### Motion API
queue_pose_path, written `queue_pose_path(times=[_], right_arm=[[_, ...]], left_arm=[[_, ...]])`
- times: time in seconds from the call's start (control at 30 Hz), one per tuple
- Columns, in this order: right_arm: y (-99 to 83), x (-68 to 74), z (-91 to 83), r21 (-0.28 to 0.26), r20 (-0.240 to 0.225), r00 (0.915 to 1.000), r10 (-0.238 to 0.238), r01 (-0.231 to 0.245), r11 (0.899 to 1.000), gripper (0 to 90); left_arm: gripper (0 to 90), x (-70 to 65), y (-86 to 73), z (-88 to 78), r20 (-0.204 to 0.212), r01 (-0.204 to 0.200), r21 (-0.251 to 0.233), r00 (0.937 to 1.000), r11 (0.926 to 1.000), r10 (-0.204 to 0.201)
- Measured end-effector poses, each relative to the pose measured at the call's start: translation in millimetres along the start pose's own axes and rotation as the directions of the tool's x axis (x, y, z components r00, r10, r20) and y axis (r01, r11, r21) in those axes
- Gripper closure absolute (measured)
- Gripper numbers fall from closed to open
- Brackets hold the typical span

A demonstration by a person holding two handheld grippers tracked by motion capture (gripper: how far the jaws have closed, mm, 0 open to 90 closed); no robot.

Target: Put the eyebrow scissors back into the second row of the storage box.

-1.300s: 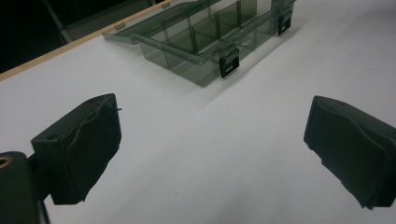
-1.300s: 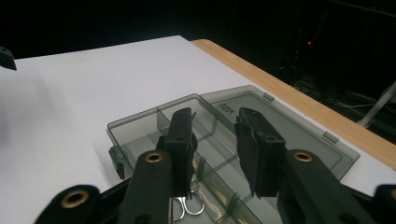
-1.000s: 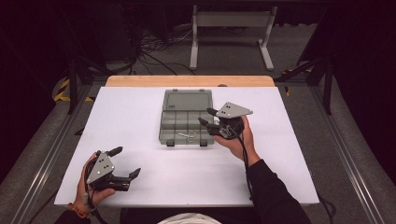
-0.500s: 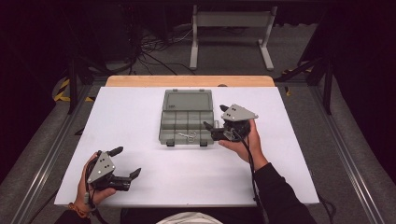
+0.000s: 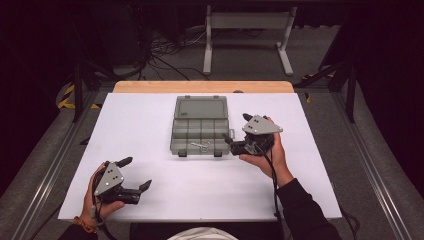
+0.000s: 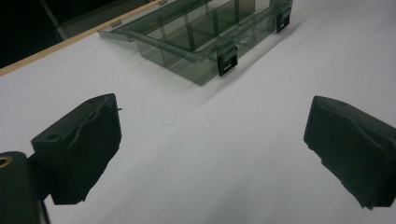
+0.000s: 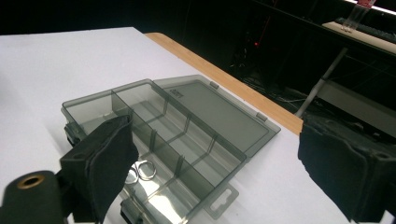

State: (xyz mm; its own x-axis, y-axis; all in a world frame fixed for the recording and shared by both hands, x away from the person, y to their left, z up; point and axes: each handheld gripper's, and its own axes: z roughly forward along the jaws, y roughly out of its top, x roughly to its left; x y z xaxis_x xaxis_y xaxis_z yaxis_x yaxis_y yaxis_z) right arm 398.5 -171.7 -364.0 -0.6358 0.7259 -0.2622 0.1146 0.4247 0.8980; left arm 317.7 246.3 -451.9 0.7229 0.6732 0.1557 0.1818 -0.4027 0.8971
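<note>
Dark room; grey floor, cables (image 5: pixel 165 50) and a metal stand (image 5: pixel 247 22) beyond the table. White table (image 5: pixel 150 120), wooden strip along its far edge. Open smoky compartment box (image 5: pixel 200 131) at table centre, lid laid flat away from the person, metal rings (image 7: pixel 140 171) in a near compartment. Right gripper (image 5: pixel 239 135) just right of the box, jaws apart. Left gripper (image 5: pixel 136 174) near the front-left corner, well away from the box, jaws apart, empty.

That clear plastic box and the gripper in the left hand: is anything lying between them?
Nothing: bare white table between the box and left gripper, in the high and left gripper views.
</note>
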Motion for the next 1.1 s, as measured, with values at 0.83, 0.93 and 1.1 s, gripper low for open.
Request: queue_pose_path(times=[0.83, 0.93, 1.1], right_arm=[[-16.0, -9.6, -44.0, 0.017, 0.055, 0.9982, -0.024, 0.023, 1.0, 11.1], [-18.8, -12.7, -50.7, 0.022, 0.061, 0.9981, -0.011, 0.01, 1.0, 11.1], [-25.0, -17.9, -60.3, 0.032, 0.08, 0.9967, -0.011, 0.009, 0.999, 12.2]], left_arm=[[4.8, -0.5, 1.8, 3.2, 0.008, -0.018, -0.001, 0.9998, 0.9998, 0.018], [4.8, 0.1, 1.6, 3.6, 0.01, -0.01, -0.003, 0.9999, 0.9999, 0.011], [4.8, -0.3, 2.0, 4.2, 0.011, -0.018, 0.005, 0.9998, 0.9998, 0.017]])
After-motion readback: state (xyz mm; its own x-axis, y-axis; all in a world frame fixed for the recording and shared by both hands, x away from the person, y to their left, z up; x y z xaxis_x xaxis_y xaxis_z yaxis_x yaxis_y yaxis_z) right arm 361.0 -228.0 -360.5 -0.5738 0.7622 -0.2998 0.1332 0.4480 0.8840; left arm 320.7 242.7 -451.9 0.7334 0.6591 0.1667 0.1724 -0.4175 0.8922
